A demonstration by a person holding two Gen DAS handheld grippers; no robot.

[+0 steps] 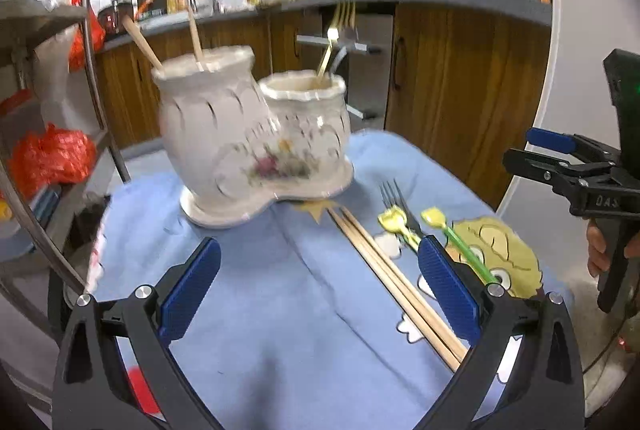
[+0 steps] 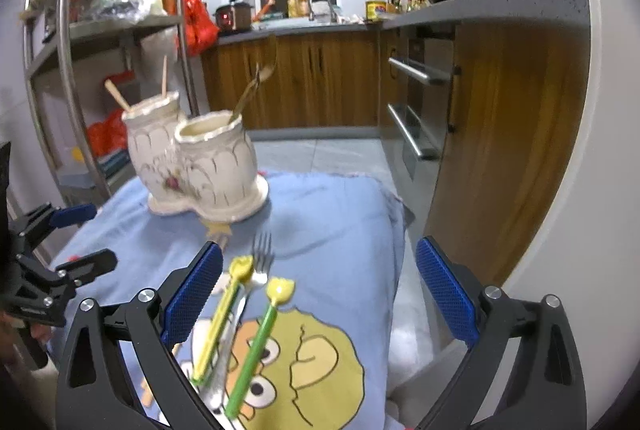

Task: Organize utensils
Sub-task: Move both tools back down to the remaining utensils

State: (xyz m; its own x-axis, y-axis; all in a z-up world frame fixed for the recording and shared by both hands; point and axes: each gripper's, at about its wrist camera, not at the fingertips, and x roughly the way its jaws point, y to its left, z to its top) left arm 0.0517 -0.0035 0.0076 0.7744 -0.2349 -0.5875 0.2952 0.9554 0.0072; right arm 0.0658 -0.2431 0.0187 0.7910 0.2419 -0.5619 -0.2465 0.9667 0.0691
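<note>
2 grippers hover over a blue cloth [image 1: 280,290] with a cartoon print. Left gripper [image 1: 320,294]: fingers spread wide, nothing between the pads; 2 wooden chopsticks [image 1: 396,282] lie on the cloth and run under its right finger. Right gripper [image 2: 320,296]: fingers spread wide, gripping nothing; below the gap lie 1 metal fork [image 2: 256,270] and 2 plastic utensils with yellow heads [image 2: 224,314], 1 with a green handle. A white ceramic double holder [image 1: 248,145] stands at the far end of the cloth. Its taller pot holds 2 wooden sticks [image 1: 196,37]; its shorter pot holds 1 gold fork [image 1: 336,29].
</note>
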